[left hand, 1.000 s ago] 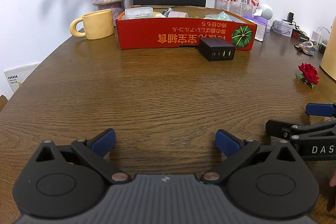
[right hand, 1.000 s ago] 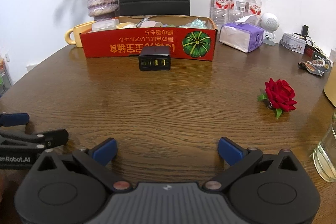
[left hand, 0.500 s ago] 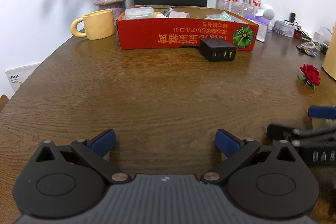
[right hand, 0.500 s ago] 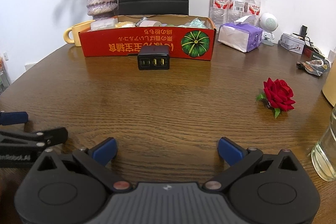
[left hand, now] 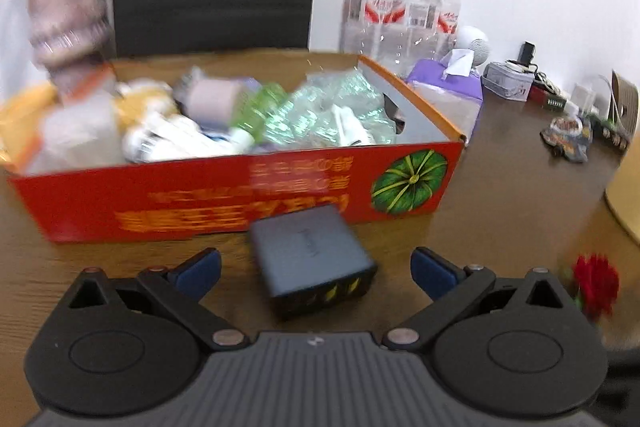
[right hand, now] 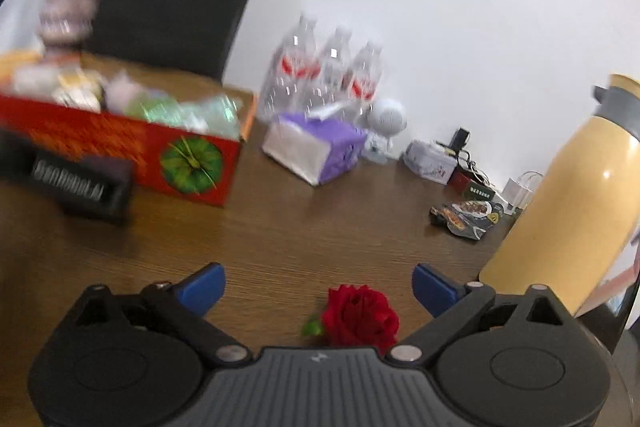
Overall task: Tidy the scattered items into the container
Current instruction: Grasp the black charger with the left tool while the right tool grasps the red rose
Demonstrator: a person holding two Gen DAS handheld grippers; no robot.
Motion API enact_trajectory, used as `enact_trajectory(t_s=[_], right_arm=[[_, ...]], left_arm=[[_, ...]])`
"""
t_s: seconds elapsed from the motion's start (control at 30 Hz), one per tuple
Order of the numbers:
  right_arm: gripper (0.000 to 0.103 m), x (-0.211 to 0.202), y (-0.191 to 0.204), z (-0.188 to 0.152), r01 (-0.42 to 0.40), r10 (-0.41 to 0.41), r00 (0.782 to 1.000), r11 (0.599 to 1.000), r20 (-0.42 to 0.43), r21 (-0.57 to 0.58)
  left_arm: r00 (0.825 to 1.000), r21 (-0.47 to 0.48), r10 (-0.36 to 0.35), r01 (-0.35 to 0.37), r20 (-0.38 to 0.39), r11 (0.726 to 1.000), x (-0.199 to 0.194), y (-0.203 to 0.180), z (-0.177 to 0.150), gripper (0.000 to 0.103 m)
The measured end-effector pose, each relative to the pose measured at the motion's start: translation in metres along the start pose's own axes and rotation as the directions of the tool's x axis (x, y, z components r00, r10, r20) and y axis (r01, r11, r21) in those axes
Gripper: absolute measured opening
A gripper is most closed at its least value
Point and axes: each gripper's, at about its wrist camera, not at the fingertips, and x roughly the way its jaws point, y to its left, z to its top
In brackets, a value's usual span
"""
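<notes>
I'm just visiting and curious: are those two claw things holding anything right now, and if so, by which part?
Nothing is held. The left gripper is open around the black charger, the right gripper open around the red rose.

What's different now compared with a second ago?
Both grippers moved forward. The left gripper now brackets the black charger with open jaws; the right gripper swung right and brackets the red rose. Nothing is gripped yet. Charger, rose and red box stayed put.
</notes>
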Motion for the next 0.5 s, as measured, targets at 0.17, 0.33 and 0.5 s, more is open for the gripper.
enact_trajectory(t_s=[0.17, 0.33, 0.5], right_arm=[[0.098, 0.035, 0.001, 0.000, 0.057, -0.059, 0.994, 0.998, -0.096, -0.027], [0.099, 0.040, -0.009, -0.004, 0.041, -0.031, 0.991, 0.997, -0.131, 0.072], [0.095, 0.038, -0.020, -0.009, -0.248, 0.290, 0.947, 0.934, -0.139, 0.257]], left_arm=[[0.999, -0.036, 0.018, -0.020, -0.046, 0.999, 0.027, -0.001, 0.009, 0.092], [0.999, 0.038, 0.045, -0.046, 0.017, 0.998, 0.013, 0.009, -0.007, 0.060], [0.999, 0.060, 0.053, -0.053, 0.009, 0.997, -0.033, 0.030, -0.039, 0.060]])
